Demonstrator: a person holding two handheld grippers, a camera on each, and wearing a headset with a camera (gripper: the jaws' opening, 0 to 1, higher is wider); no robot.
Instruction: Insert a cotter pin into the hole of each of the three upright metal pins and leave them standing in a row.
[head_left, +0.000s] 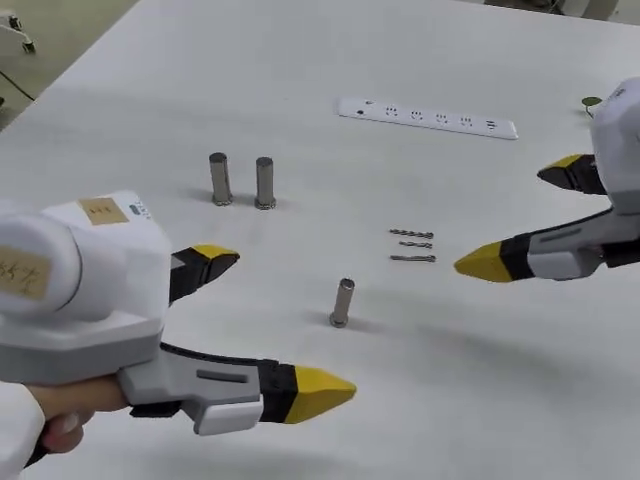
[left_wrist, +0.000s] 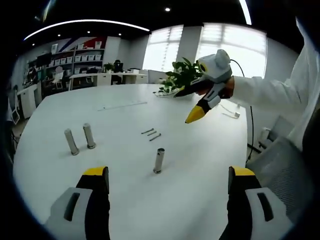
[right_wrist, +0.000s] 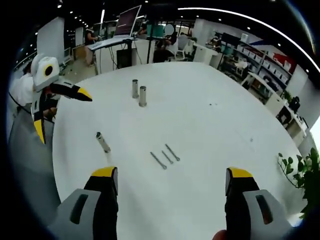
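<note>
The job looks not started: three thin grey cotter pins (head_left: 412, 245) lie loose, just right of the near short grey metal pin (head_left: 342, 302). Two more pins (head_left: 220, 178) stand far left. The left gripper (head_left: 293, 321) and right gripper (head_left: 500, 219) both gape wide, empty. Next, one must pinch a cotter pin. The pin holes are too small to see.

The white table (head_left: 470, 400) carries three cotter pins (head_left: 412, 245), lying flat side by side in a short column. Left of the cotter pins and nearer the person, a lone metal pin (head_left: 342, 302) stands upright. Well to their left and slightly farther back stand two more, close together: the inner pin (head_left: 264, 182) and the outer pin (head_left: 220, 178). Beyond the cotter pins lies a white power strip (head_left: 428, 116).
</note>
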